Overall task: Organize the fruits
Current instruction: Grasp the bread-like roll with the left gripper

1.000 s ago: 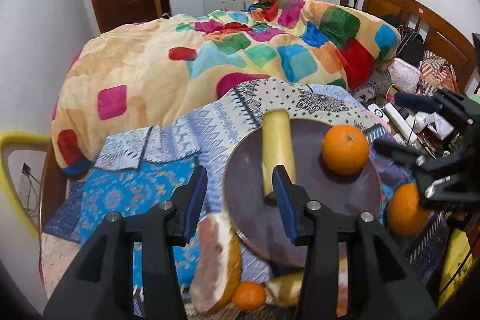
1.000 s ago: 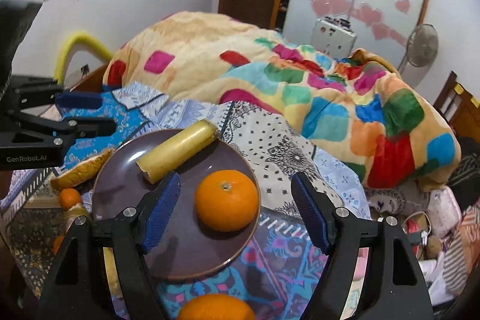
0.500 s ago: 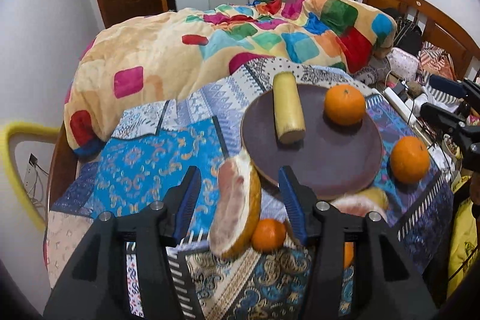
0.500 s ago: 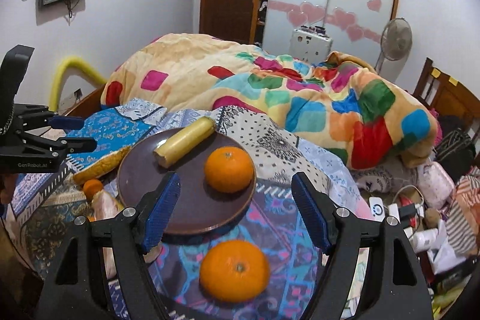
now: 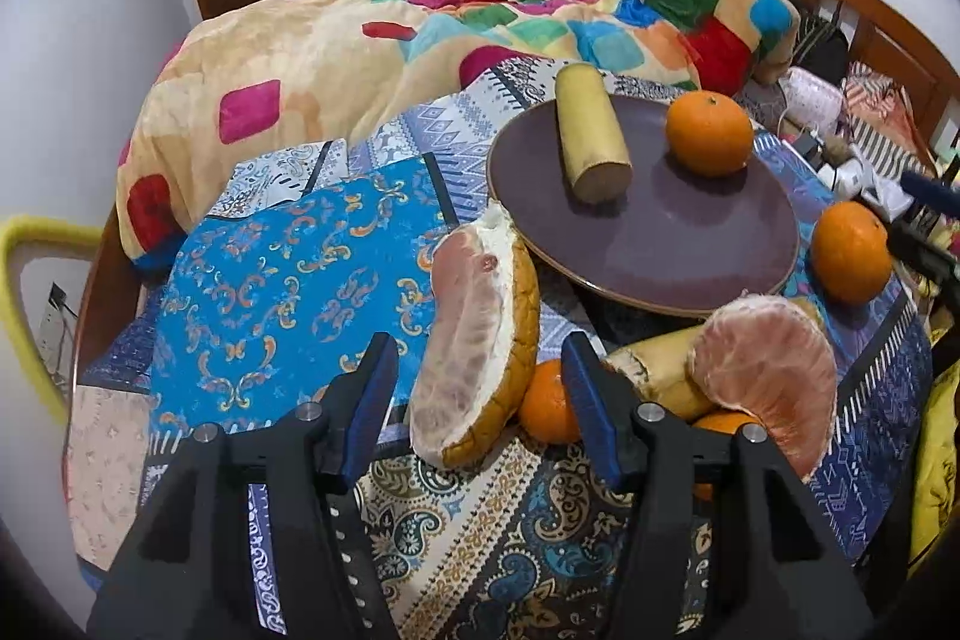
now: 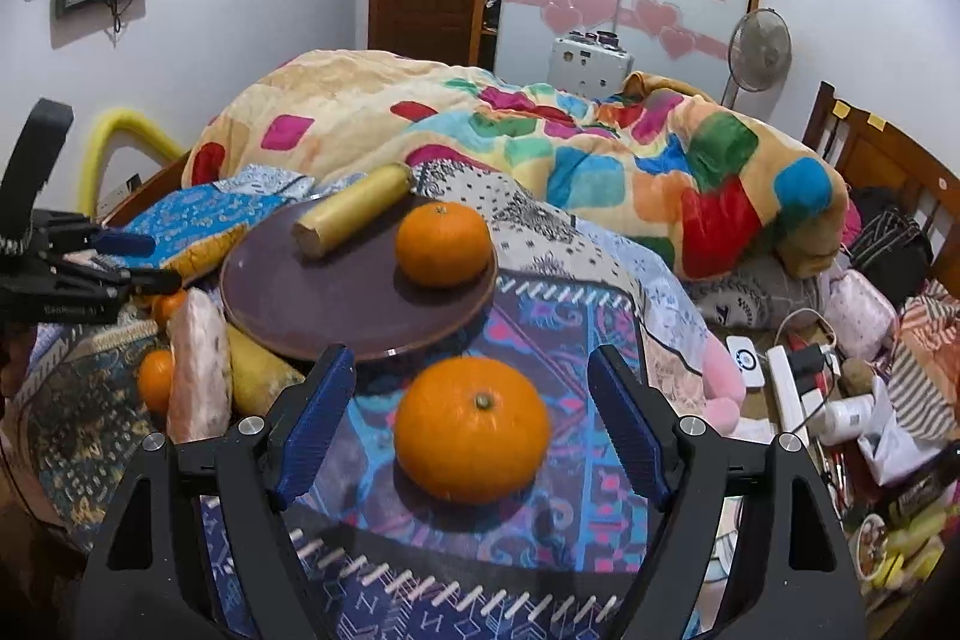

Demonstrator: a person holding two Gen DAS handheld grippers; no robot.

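Two grippers hover over a bed draped in a patterned cloth (image 5: 288, 280), where a dark purple plate (image 5: 672, 244) carries a yellow cylinder-shaped fruit piece (image 5: 591, 130) and one orange (image 5: 709, 133). Beside the plate's near edge lies a pomelo wedge (image 5: 480, 340), framed by the left gripper (image 5: 480, 394), its jaws apart and touching nothing. A second wedge (image 5: 768, 376) lies to the right. The right gripper (image 6: 471, 424), jaws wide apart, brackets a loose orange (image 6: 472, 427) on the cloth near the plate.
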